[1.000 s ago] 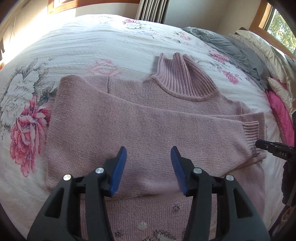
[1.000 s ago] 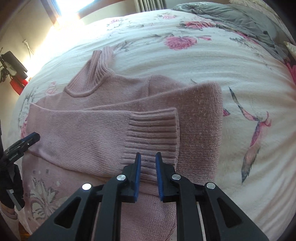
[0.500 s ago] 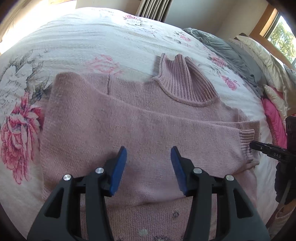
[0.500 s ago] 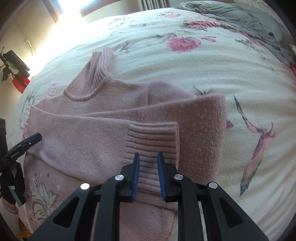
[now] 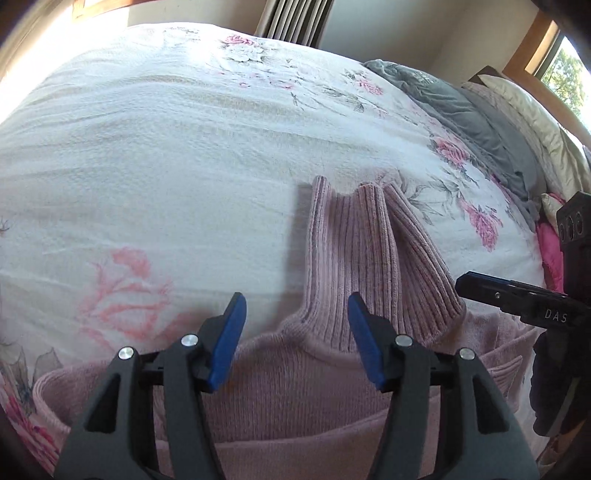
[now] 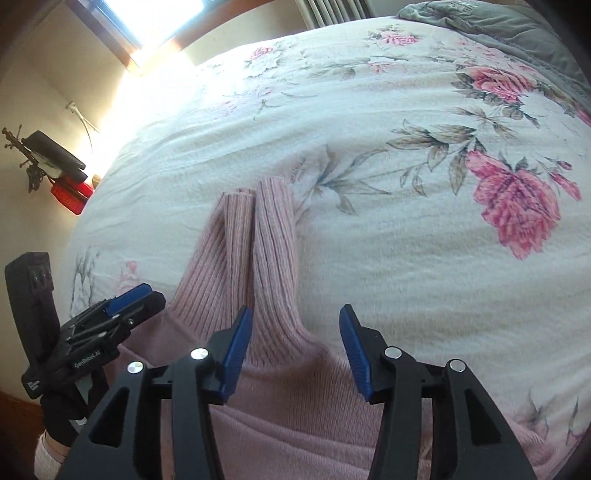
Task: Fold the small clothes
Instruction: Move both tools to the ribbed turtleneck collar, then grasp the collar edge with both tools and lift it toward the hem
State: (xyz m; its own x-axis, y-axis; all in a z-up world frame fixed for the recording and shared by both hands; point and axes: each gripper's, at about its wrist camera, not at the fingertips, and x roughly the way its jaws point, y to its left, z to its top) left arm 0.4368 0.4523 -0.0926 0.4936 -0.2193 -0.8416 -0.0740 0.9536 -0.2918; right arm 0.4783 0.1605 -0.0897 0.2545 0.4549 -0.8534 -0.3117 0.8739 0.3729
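A pink sweater lies flat on the bed, on its white cover printed with roses. Its ribbed collar points toward the far side of the bed, creased into two or three long folds. A sleeve is laid across the chest, along the near edge of both views.

The left gripper hovers over the left shoulder of the sweater, just near of the collar's base. Its blue pads are spread wide with nothing between them; whether they touch the knit I cannot tell. In the right wrist view the same tool comes in at the left edge, held in a black-gloved hand with a pale cuff below it.

The right gripper sits at the right side of the collar's base, likewise spread wide and holding nothing. Its left pad is beside the rightmost collar fold. From the left wrist view it shows at the right edge, close to the collar's right corner.

A grey blanket and pillows are piled at the far right of the bed. A window throws bright sun onto the far left.
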